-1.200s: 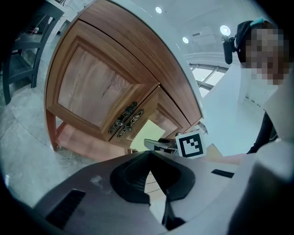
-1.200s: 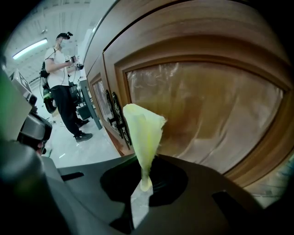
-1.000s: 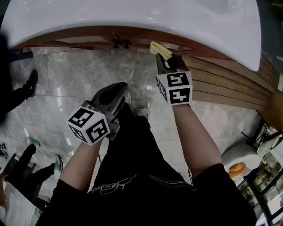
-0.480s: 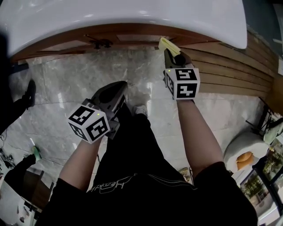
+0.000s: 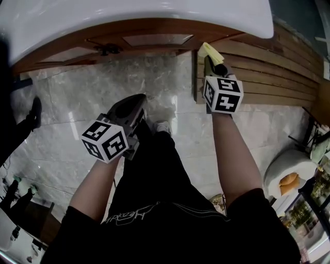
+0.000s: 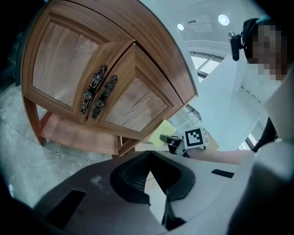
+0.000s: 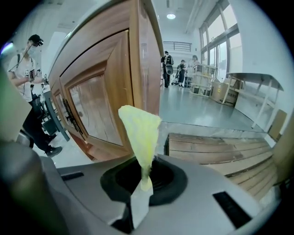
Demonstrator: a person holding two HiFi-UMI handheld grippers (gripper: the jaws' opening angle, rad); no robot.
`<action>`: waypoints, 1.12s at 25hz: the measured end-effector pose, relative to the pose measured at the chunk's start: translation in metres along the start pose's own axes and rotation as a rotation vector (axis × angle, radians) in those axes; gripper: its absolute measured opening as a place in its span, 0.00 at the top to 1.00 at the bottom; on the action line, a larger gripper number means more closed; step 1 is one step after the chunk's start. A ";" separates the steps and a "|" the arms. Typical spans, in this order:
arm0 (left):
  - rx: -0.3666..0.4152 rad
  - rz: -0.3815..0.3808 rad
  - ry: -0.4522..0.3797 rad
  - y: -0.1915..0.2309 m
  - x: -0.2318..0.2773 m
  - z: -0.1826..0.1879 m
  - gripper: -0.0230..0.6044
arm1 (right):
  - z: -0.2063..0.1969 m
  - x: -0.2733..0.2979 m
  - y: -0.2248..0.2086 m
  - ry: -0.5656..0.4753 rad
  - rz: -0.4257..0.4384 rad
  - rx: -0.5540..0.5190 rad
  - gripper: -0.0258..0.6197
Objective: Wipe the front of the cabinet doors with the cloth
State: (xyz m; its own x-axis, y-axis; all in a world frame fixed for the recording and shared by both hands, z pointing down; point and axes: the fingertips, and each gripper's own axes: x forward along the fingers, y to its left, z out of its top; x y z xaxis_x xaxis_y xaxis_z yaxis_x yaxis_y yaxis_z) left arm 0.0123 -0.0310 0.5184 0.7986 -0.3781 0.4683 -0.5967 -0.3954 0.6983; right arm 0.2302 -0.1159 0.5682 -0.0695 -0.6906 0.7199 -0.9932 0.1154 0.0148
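The wooden cabinet (image 5: 139, 40) stands under a white countertop (image 5: 129, 15); its two doors (image 6: 92, 78) carry dark ornate handles (image 6: 98, 94). My right gripper (image 5: 210, 61) is shut on a yellow cloth (image 5: 210, 50) at the cabinet's right end. In the right gripper view the cloth (image 7: 140, 131) stands up from the shut right gripper (image 7: 146, 176), just before the cabinet's corner post (image 7: 147, 69); whether it touches the wood I cannot tell. My left gripper (image 5: 135, 100) hangs low over the floor, shut and empty, well back from the doors. From the left gripper (image 6: 149, 153) I see the cloth (image 6: 161, 133).
Grey marble floor (image 5: 93, 103) lies before the cabinet. A slatted wooden platform (image 5: 258, 77) runs right of it. A white seat with an orange thing (image 5: 286, 178) is at lower right. A bystander's shoe (image 5: 35, 111) is at left; other people stand farther off (image 7: 32, 69).
My right gripper with the cloth has slid right along the cabinet front to its right corner. The left gripper has stayed about where it was.
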 end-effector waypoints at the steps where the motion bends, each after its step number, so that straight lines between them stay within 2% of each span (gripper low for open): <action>1: 0.001 -0.001 0.001 -0.002 0.001 -0.002 0.95 | -0.002 -0.002 -0.001 0.001 -0.002 0.005 0.90; 7: -0.005 0.004 0.001 -0.007 0.000 -0.012 0.95 | -0.012 -0.010 0.007 0.005 0.024 -0.019 0.90; 12: -0.013 0.015 -0.007 -0.001 -0.007 -0.019 0.95 | -0.017 -0.011 0.034 0.006 0.083 -0.067 0.90; 18: -0.046 0.054 -0.036 0.022 -0.025 -0.022 0.95 | -0.028 -0.001 0.090 0.040 0.183 -0.142 0.90; 28: -0.117 0.137 -0.095 0.076 -0.068 -0.019 0.95 | -0.021 0.024 0.190 0.053 0.344 -0.272 0.90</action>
State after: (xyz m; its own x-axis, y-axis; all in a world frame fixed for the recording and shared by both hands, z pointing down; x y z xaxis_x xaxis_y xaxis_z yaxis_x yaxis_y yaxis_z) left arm -0.0853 -0.0194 0.5498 0.6965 -0.5007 0.5140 -0.6814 -0.2369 0.6926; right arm 0.0414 -0.0954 0.6033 -0.3802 -0.5422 0.7493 -0.8517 0.5212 -0.0550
